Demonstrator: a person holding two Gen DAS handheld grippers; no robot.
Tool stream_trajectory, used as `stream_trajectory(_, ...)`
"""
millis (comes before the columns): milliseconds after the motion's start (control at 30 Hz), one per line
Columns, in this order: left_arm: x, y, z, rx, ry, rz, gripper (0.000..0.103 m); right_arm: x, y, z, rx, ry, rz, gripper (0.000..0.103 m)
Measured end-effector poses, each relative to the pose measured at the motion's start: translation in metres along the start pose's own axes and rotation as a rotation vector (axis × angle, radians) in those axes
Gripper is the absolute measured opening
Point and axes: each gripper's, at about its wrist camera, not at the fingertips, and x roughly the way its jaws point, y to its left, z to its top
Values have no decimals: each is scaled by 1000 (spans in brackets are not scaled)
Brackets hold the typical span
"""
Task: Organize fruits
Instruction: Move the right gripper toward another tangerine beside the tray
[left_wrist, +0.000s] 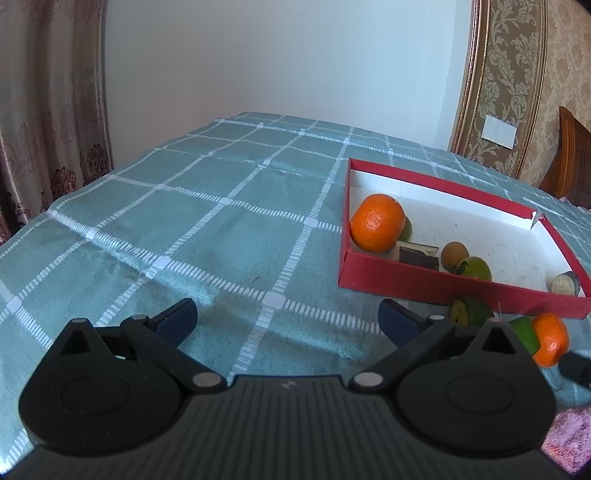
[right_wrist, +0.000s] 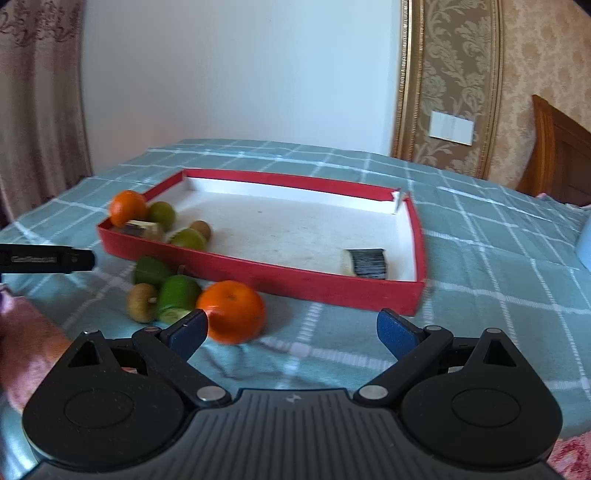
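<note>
A shallow red box (right_wrist: 317, 284) with a white floor lies on the teal checked cloth; it also shows in the left wrist view (left_wrist: 424, 286). Inside sit an orange (left_wrist: 377, 222), a green fruit (left_wrist: 476, 267), a brown fruit (left_wrist: 454, 253) and dark-skinned slices (right_wrist: 365, 263). Outside its near wall lie an orange (right_wrist: 232, 311), two green fruits (right_wrist: 177, 292) and a brown fruit (right_wrist: 142, 302). My right gripper (right_wrist: 291, 328) is open and empty, just right of that orange. My left gripper (left_wrist: 288, 319) is open and empty over bare cloth, left of the box.
The teal checked cloth (left_wrist: 207, 206) covers the table, which ends at a curtain on the left and a white wall behind. A wooden headboard (right_wrist: 557, 162) stands at the far right. A pink cloth (right_wrist: 26, 354) lies at the near left.
</note>
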Motion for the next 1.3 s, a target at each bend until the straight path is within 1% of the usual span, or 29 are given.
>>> stream_trajectory(133,1,0,0,-1,5,-1,103,9,11,-1,-46,22,-18,99)
stream_trajectory(300,2,3,0,-16,9,-9,103,26,8,1,-37,37,-25,100)
stream_trajectory(400,3,5,0,-26,9,-16,103,21,-4,2,19,23,-40,102)
stream_trajectory(567,2,5,0,-24,9,-22,103,6,-18,0,53,8,-82,102)
stream_trajectory(633,2,5,0,-24,10,-22,103,5,-18,0,61,23,-55,102)
stream_trajectory(733,2,6,0,-27,9,-23,103,9,-19,1,100,39,18,102)
stream_trajectory(867,3,5,0,-30,12,-23,103,20,-19,3,147,63,51,102)
stream_trajectory(1033,3,4,-1,-31,14,-23,103,27,-17,2,141,53,65,101)
stream_trajectory(1167,3,5,0,-33,13,-25,103,30,-9,3,107,52,63,92)
stream_trajectory(1300,3,6,0,-34,13,-26,103,31,-7,5,88,44,53,90)
